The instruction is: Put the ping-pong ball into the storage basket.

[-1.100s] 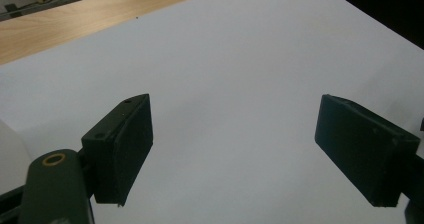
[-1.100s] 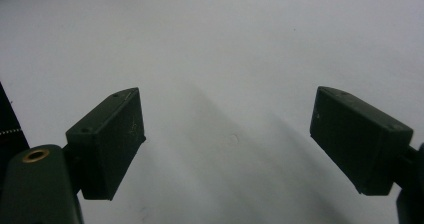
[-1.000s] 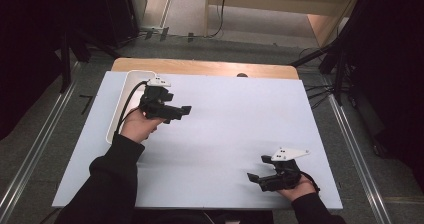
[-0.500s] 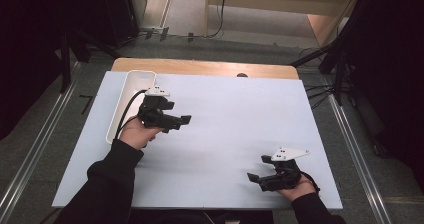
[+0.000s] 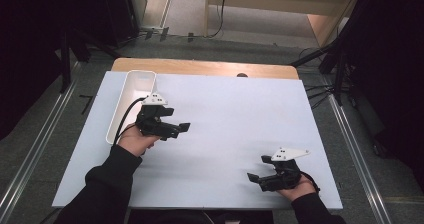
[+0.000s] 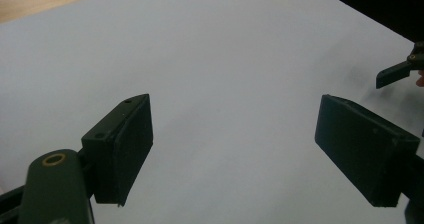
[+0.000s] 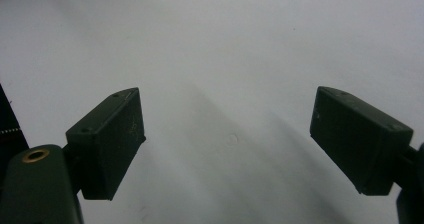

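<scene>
My left gripper (image 5: 181,129) hovers over the left part of the white table sheet (image 5: 225,114), beside a white tray (image 5: 129,91). Its jaws point to the right and stand open with nothing between them (image 6: 232,144). My right gripper (image 5: 252,177) rests near the table's front edge at the right, jaws pointing left. They too are open and empty (image 7: 227,144). In the left gripper view, a jaw tip of the right gripper (image 6: 397,74) shows far off at the right edge.
The long white tray lies along the table's left side, behind the left hand; its inside looks empty. A wooden strip (image 5: 200,66) runs along the table's far edge. Dark stands and cables (image 5: 340,79) flank the table on the floor.
The left hand has drawn toward the near side and a little down, away from the tray. The right hand has kept still.
</scene>
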Motion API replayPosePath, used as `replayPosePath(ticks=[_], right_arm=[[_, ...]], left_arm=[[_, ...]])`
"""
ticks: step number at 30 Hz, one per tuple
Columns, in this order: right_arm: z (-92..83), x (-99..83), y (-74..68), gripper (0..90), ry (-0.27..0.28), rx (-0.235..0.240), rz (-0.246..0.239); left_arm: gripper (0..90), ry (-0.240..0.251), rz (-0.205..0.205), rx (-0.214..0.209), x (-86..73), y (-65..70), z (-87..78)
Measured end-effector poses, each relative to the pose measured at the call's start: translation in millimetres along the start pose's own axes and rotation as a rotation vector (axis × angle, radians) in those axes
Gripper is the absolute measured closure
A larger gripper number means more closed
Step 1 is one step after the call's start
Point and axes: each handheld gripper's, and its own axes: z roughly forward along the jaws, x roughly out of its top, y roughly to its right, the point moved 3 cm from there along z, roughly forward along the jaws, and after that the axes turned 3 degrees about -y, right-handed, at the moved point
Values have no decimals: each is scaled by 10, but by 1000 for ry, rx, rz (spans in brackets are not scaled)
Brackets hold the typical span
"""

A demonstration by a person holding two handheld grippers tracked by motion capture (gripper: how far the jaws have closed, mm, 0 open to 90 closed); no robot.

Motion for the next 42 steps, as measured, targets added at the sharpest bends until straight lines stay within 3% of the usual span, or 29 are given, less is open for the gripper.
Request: replayPosePath(ticks=[5, 14, 18, 26, 42], right_arm=[[-1, 0, 1, 127, 1, 0, -1], [-2, 0, 1, 127, 2, 0, -1], [-2, 0, -1, 127, 0, -1, 0], [-1, -1, -1, 127, -1, -2, -2], [2, -5, -6, 127, -6, -1, 4]], left_arm=[[163, 3, -9, -17, -67, 4, -16], [164, -9, 28, -22, -179, 44, -56], [164, -22, 22, -62, -245, 50, -70], [163, -23, 33, -101, -348, 64, -97], [163, -35, 102, -103, -493, 176, -97]])
